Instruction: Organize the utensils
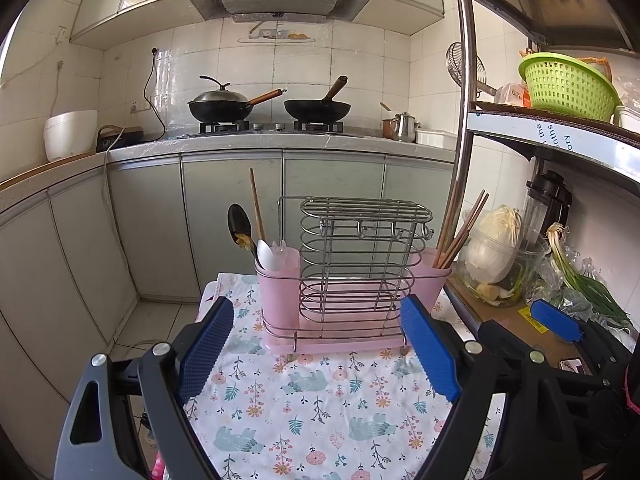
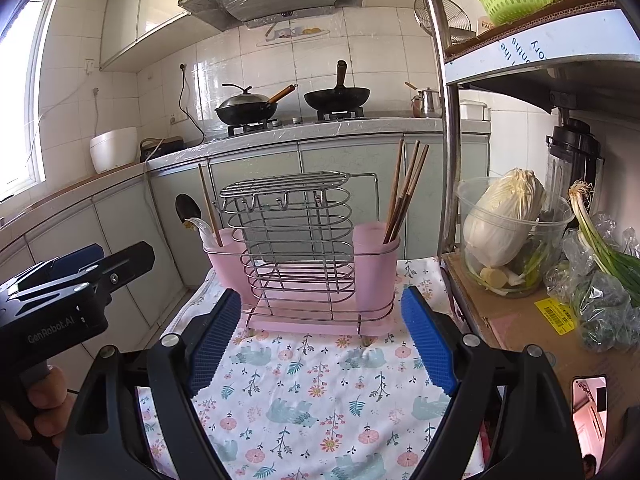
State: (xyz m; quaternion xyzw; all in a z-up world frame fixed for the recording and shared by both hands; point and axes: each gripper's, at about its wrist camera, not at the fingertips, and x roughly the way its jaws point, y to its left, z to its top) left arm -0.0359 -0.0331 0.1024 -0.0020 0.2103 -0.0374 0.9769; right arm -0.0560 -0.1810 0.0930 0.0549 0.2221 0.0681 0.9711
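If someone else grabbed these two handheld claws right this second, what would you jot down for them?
Left gripper: open, empty, held short of the rack.
Right gripper: open, empty, likewise.
Utensil rack stands on the floral cloth.
Left pink cup: black spoon, white spoons, one chopstick.
Right pink cup: the other chopsticks.
Done: nothing lies loose on the cloth.
Left: perhaps moving the lone chopstick over to the others.
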